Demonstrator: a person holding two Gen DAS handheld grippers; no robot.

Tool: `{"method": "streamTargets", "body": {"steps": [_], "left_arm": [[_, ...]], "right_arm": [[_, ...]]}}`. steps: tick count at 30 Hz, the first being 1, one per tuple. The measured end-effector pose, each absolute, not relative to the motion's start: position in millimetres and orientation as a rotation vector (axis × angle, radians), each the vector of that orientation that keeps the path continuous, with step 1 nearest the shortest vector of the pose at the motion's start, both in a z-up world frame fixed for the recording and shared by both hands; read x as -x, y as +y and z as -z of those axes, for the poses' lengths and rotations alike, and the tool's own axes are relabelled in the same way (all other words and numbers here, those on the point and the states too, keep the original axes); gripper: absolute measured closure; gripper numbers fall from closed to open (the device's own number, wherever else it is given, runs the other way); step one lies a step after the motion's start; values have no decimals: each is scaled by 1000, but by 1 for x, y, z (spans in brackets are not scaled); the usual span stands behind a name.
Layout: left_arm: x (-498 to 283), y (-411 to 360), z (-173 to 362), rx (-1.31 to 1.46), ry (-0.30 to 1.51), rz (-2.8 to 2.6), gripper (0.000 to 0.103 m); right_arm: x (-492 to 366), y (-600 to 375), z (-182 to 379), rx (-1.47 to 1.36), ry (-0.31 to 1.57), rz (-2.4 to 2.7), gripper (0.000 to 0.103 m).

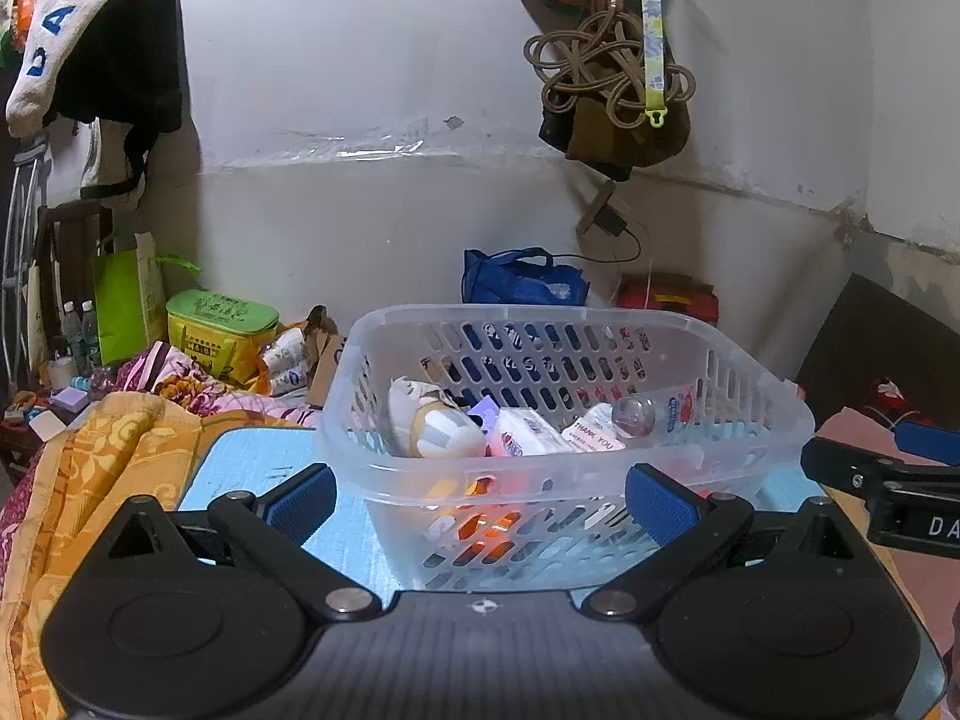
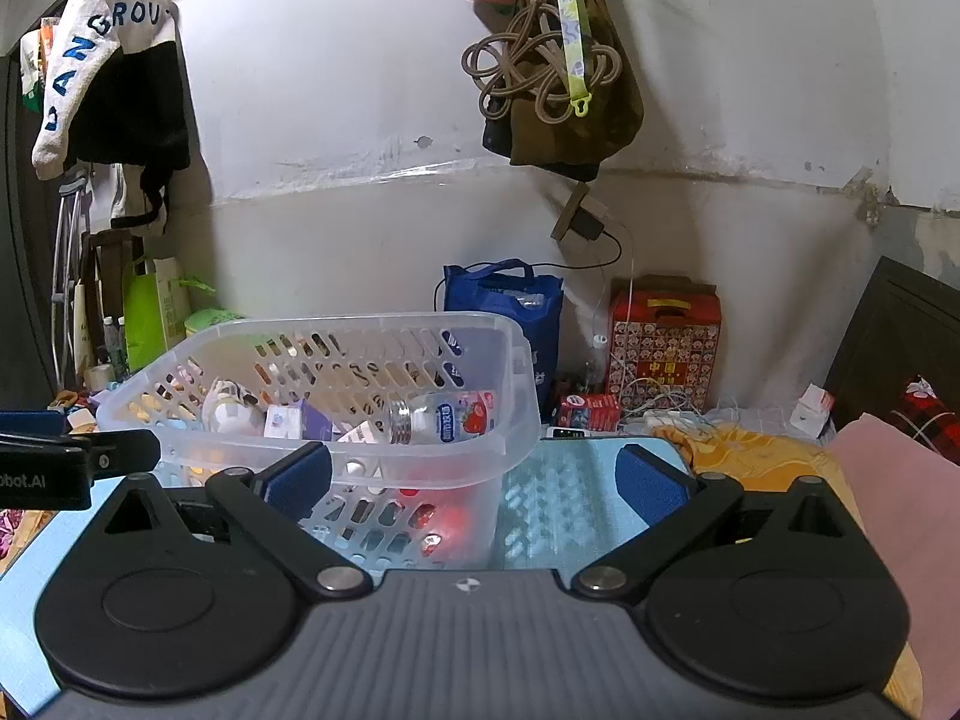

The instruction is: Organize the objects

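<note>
While both claws stand spread wide with nothing between their blue pads, the left gripper [image 1: 480, 501] sits square before the near wall of the clear plastic basket [image 1: 762, 384], its pads flanking that wall without touching. Right gripper [image 2: 474, 480] is off to the basket's right corner: left pad in front of the slotted wall, right pad over bare blue mat [image 2: 558, 492]. Each camera catches the other gripper only as a black piece cut by the frame edge.

Basket stands on the mat. Inside, left to right: a white and grey plush toy [image 1: 435, 420], partly below the rim; a small purple-and-white box [image 2: 291, 420]; a white packet [image 1: 528, 435], print unreadable; a card reading THANK YOU [image 1: 594, 438]; a clear bottle [image 2: 441, 417] lying on its side, cap toward the camera, strawberry label. Red and orange shapes glow through the lower slots, too blurred to name.

Beyond: orange patterned blanket [image 1: 108, 456] at left, blue bag [image 2: 510, 300] and red box [image 2: 663, 342] against the wall, brown bag with coiled cord [image 2: 558, 90] hanging above, top cut off.
</note>
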State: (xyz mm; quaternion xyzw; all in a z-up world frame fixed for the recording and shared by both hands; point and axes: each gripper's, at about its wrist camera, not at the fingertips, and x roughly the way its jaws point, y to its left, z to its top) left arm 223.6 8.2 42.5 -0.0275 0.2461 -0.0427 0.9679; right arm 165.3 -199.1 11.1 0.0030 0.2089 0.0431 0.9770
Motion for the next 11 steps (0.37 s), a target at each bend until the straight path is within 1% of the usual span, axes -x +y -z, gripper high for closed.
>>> {"method": "streamTargets", "body": {"steps": [11], "left_arm": [[-214,1,-47,44,479,117,0]], "right_arm": [[-163,-192,-7,44,420,-97,0]]}}
